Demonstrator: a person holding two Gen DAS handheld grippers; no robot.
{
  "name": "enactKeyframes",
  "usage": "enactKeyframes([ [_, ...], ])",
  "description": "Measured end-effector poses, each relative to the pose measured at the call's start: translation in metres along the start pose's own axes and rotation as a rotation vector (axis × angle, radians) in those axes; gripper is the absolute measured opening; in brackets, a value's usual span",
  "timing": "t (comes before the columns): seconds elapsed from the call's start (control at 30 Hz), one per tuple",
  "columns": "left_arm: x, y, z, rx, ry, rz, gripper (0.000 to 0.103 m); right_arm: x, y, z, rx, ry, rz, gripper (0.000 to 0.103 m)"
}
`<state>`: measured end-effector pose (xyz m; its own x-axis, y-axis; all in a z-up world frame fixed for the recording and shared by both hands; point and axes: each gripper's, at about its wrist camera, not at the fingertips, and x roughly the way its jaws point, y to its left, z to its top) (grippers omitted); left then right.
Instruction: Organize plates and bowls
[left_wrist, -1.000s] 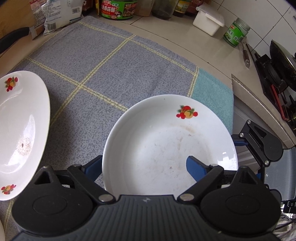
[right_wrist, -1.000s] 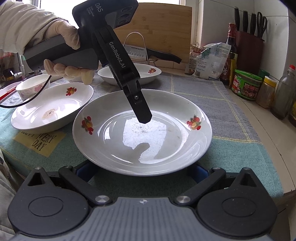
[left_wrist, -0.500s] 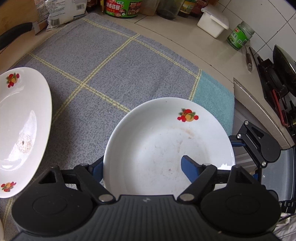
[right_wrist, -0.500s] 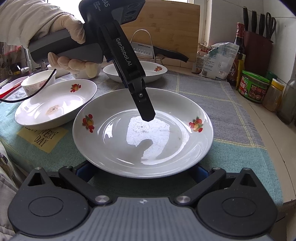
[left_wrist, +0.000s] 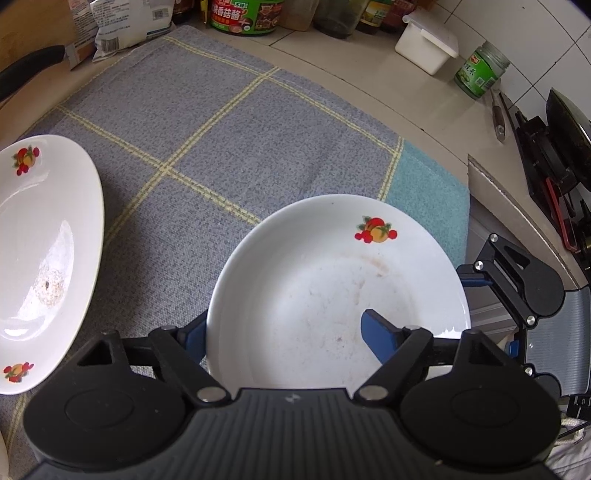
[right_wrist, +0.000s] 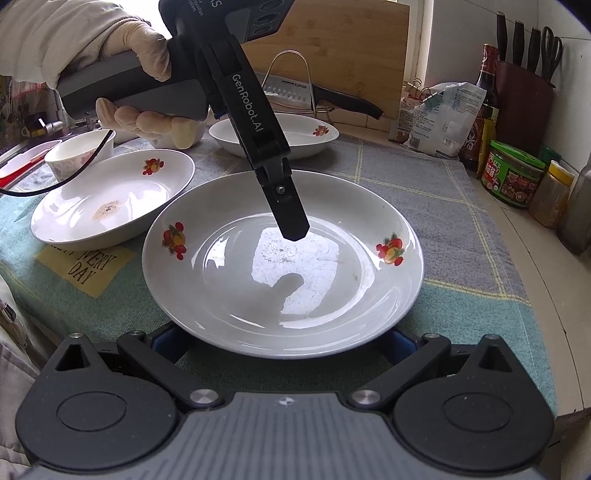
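One fruit-print deep plate (right_wrist: 332, 295) sits on the checked cloth (right_wrist: 424, 192). Left gripper (left_wrist: 284, 328) jaws have just been closing and now pinch its rim. Right gripper (right_wrist: 282, 343) is spread wide and empty. Grasp step; next, probably lift level and nest into the neighbouring plate (right_wrist: 110, 206).

White plate (right_wrist: 332, 295) — red-and-orange fruit motifs; grey cloth (left_wrist: 221, 122) with yellow check lines — teal border.

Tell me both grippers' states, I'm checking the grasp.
Left gripper: just closed, shut on the plate.
Right gripper: open, at the plate's near edge.
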<state>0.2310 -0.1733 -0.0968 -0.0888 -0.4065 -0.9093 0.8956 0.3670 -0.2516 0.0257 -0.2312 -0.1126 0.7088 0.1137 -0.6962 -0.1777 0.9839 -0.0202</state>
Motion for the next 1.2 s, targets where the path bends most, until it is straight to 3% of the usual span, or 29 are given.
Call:
enactKeyframes([
  [0.7, -0.012, -0.001, 0.009, -0.019, -0.061, 0.002, 0.082, -0.004, -0.011, 0.014, -0.034, 0.025, -0.017, 0.103],
  [1.2, -0.014, 0.006, 0.044, -0.074, -0.14, 0.035, 0.082, 0.006, -0.049, 0.032, -0.084, 0.006, -0.006, 0.103],
])
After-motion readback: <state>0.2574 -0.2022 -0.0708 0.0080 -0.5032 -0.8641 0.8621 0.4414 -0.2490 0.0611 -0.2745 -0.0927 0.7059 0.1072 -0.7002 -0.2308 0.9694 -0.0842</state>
